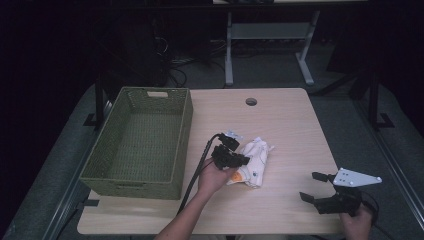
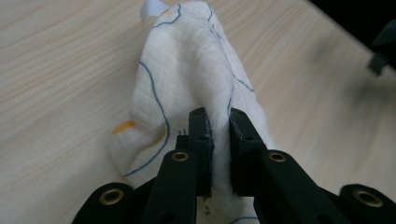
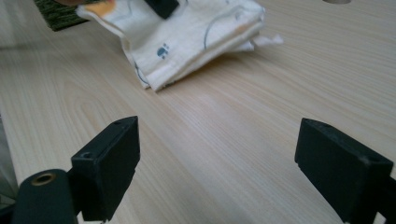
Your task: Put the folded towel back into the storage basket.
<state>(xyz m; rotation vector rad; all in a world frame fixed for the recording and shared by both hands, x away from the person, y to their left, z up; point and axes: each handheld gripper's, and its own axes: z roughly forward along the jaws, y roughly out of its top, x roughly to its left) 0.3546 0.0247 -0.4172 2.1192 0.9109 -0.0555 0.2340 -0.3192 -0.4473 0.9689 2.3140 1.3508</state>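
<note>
- One cloth [image 2: 187,74] is pinched by the left gripper [image 2: 219,128], right of the basket [image 1: 135,145], not yet inside.
- Nothing is held by the right gripper [image 3: 219,158], jaws wide apart.

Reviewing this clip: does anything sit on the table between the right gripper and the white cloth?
No. In the right gripper view the open right gripper faces the folded white cloth across bare wooden table. The high view shows the same.

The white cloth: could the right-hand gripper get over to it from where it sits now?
Probably yes. Bare table lies between the right gripper, jaws open, and the white cloth. The left gripper already pinches a fold, but the cloth's near edge looks free.
</note>
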